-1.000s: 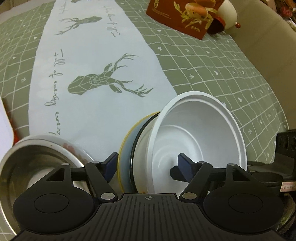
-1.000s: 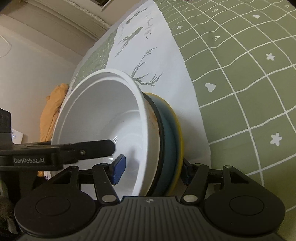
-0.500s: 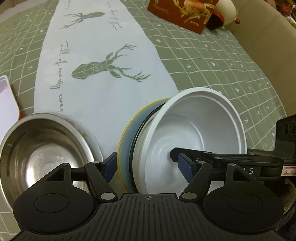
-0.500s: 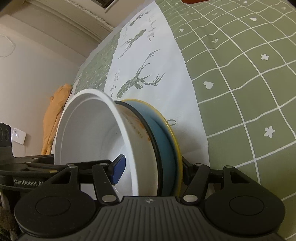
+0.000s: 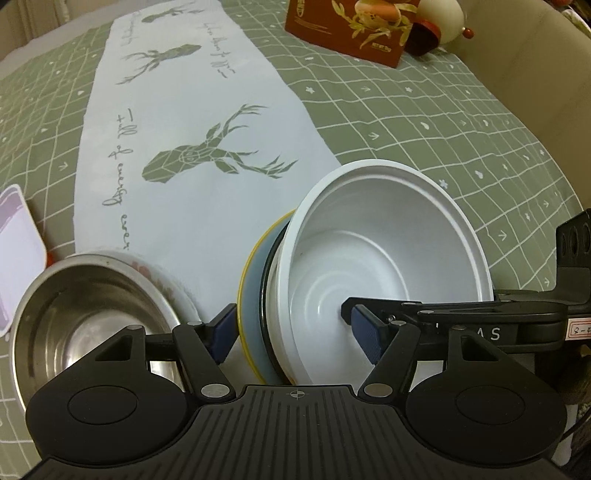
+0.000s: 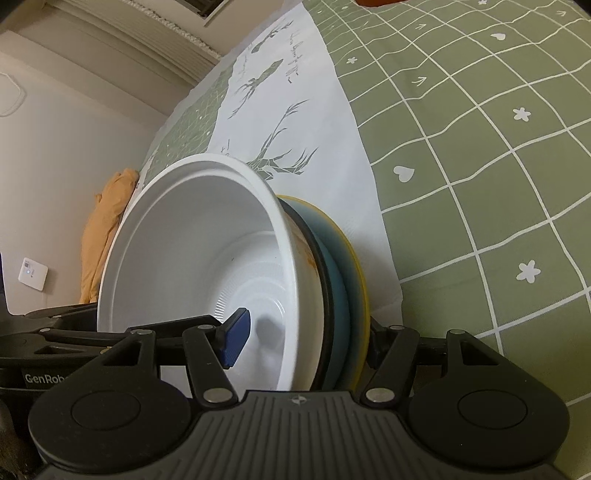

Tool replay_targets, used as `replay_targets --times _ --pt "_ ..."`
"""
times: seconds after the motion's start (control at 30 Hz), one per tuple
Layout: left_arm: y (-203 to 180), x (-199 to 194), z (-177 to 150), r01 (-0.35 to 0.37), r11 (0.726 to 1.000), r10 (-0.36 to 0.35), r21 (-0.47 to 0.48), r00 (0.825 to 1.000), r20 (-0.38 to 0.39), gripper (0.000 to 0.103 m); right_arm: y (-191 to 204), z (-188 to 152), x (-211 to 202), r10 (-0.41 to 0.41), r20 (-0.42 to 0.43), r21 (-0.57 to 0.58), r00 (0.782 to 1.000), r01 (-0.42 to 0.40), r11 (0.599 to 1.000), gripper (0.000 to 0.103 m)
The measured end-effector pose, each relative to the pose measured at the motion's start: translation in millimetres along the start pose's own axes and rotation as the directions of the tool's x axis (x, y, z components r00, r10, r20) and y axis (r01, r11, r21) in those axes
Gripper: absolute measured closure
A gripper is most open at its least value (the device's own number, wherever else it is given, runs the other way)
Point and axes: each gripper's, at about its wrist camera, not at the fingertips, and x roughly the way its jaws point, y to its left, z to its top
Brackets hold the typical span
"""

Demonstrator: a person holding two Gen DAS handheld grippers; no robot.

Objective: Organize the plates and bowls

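A nested stack is held on edge above the table: a white bowl (image 5: 384, 258), a black-rimmed white dish behind it, and a blue plate with a yellow rim (image 5: 255, 295). My left gripper (image 5: 295, 328) is shut on the stack, one finger inside the bowl, one behind the plate. My right gripper (image 6: 303, 336) is shut on the same stack (image 6: 207, 251) from the other side; its blue plate (image 6: 347, 273) faces the table. A steel bowl (image 5: 85, 317) sits on a floral plate (image 5: 155, 273) at lower left.
A white deer-print runner (image 5: 192, 122) crosses the green checked tablecloth (image 5: 443, 122). A red box (image 5: 351, 29) and a round white figure (image 5: 443, 18) stand at the far edge. A white and purple tray (image 5: 14, 243) lies at left.
The stack has risen and both grippers have moved back with it; more of the table and the steel bowl now show in the left wrist view. Both grips are unchanged.
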Motion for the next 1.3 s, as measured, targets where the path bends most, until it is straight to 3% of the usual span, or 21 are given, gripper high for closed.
replay_targets --times 0.6,1.3 --pt "1 -1 -2 -0.001 1.000 0.001 -0.014 1.000 -0.004 0.033 6 -6 5 -0.011 -0.051 -0.002 0.999 0.011 1.000 0.043" --pt "-1 -4 -8 0.002 1.000 -0.003 -0.031 0.999 -0.034 0.033 3 -7 2 -0.005 -0.053 -0.005 0.999 0.005 1.000 0.041"
